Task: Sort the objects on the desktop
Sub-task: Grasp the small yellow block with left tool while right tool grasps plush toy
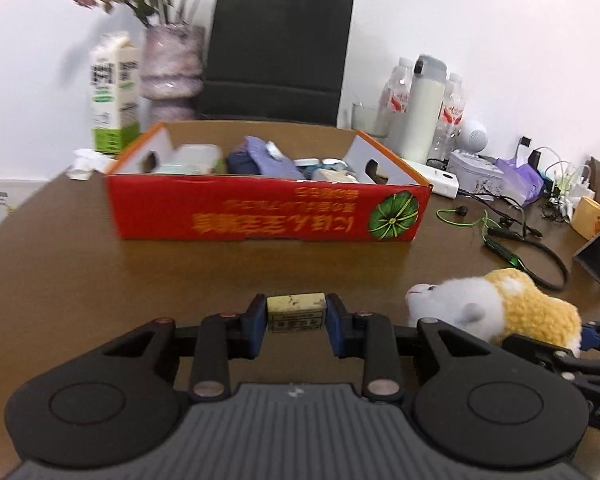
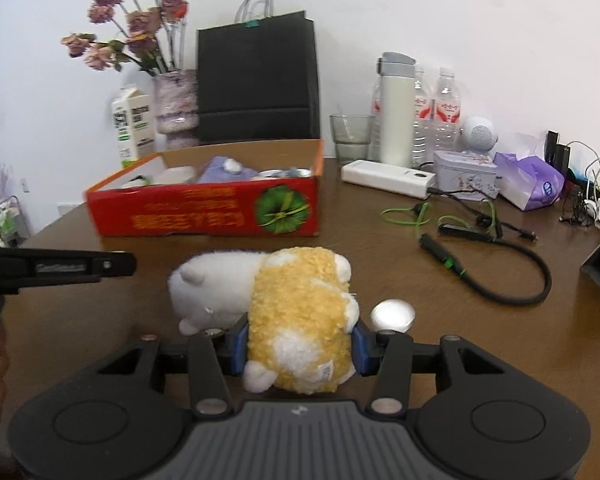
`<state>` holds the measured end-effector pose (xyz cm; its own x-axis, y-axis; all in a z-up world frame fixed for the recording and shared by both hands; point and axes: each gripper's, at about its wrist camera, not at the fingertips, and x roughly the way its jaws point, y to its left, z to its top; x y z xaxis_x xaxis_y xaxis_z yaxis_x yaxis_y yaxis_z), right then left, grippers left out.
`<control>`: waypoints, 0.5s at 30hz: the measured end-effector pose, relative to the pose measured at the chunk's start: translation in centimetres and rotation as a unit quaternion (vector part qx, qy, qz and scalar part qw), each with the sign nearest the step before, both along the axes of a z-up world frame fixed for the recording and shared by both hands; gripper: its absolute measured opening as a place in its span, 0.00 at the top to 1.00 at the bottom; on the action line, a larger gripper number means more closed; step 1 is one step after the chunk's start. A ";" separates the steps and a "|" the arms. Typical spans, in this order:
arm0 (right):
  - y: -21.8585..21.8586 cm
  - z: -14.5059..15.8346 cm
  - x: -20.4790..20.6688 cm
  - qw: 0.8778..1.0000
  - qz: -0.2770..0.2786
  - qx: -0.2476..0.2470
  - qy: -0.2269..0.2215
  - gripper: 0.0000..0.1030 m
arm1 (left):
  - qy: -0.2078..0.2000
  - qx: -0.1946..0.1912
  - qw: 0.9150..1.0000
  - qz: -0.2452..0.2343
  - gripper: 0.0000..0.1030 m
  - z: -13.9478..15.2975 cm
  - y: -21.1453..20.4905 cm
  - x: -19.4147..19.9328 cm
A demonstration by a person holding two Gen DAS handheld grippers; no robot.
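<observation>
Left gripper [image 1: 296, 316]: its blue pads are pinching a small yellowish block [image 1: 296, 305] with a label on its near face, the jaws narrowed onto it, above the brown table [image 1: 80, 280].
Right gripper [image 2: 298, 346]: its pads are squeezing the yellow body of a plush toy [image 2: 296, 312], the white head sticking out to the left.
Box [image 1: 268, 212]: a red cardboard tray is sitting further back on the table, already holding a purple cloth and some pale containers.
Only the left view is showing: the block in the grip, and the toy's face [image 1: 428, 296] from the side.
Only the right view is showing: a round silvery disc [image 2: 393, 314] lying on the table just beside the toy, and the left tool's dark finger [image 2: 60, 267] reaching in from the left edge.
Background in both: a black bag [image 2: 256, 80], milk carton [image 2: 134, 128], flower vase [image 2: 176, 100], bottles [image 2: 440, 120] and cables [image 2: 480, 248], well apart from both grips.
</observation>
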<state>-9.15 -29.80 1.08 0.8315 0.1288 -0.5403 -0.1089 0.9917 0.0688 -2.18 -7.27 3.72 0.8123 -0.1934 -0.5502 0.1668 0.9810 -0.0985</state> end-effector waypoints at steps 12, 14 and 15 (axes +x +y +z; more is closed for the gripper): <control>7.0 2.2 -8.0 0.999 0.017 -0.025 -0.033 0.56 | -0.017 -0.030 0.999 0.002 0.70 1.5 6.2 -8.4; 7.3 2.9 -8.8 0.998 0.014 -0.030 -0.047 0.56 | -0.022 -0.029 0.999 0.005 0.70 1.2 6.6 -8.7; 7.3 3.1 -8.9 0.998 0.011 -0.029 -0.052 0.56 | -0.020 -0.029 0.999 0.008 0.70 1.1 6.8 -8.6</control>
